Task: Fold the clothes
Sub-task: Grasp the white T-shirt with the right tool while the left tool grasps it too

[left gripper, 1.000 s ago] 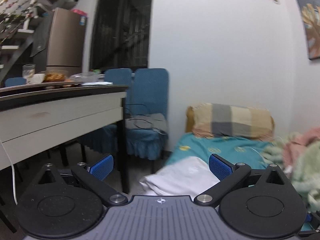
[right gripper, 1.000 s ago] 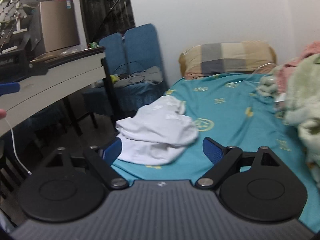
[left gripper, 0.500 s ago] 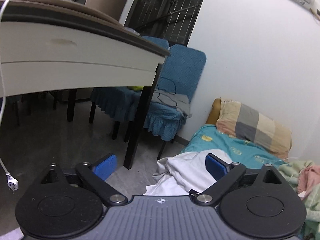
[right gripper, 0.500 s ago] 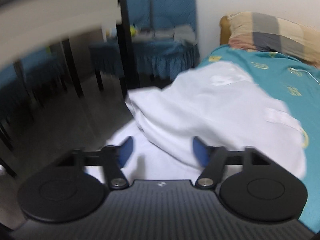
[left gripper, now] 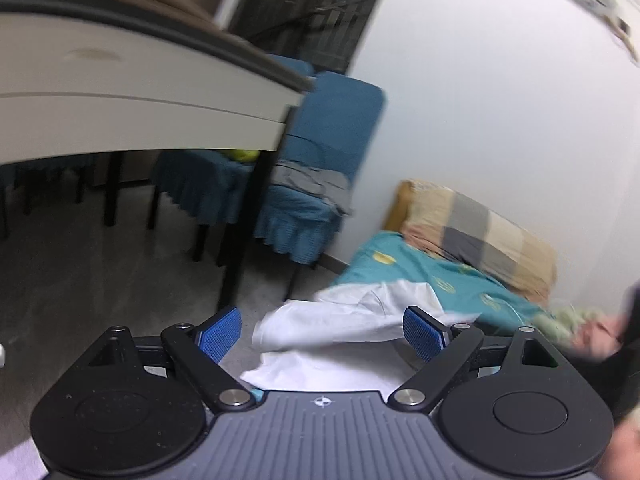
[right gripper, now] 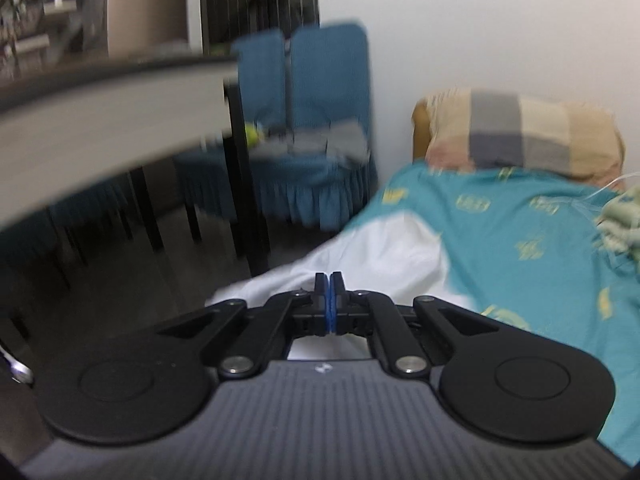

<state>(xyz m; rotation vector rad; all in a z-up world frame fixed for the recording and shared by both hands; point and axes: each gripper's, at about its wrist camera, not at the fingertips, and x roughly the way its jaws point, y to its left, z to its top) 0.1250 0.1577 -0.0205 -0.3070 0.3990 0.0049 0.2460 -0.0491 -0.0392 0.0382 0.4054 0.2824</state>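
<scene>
Right gripper [right gripper: 330,300] is clamped shut, apparently pinching the white garment [right gripper: 384,256] at the bed [right gripper: 520,248] edge to lift it for folding; left gripper [left gripper: 324,334], closing, straddles cloth ungripped.

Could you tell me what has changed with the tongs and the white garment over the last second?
The right tongs went from wide open to shut, their pads closed over the white garment; whether cloth is pinched cannot be seen. The left tongs dropped low beside the bed's edge and are closing slightly, with the garment between the pads but not gripped. The garment now looks pulled out flatter. The pillow, teal sheet and blue chairs stayed put.
</scene>
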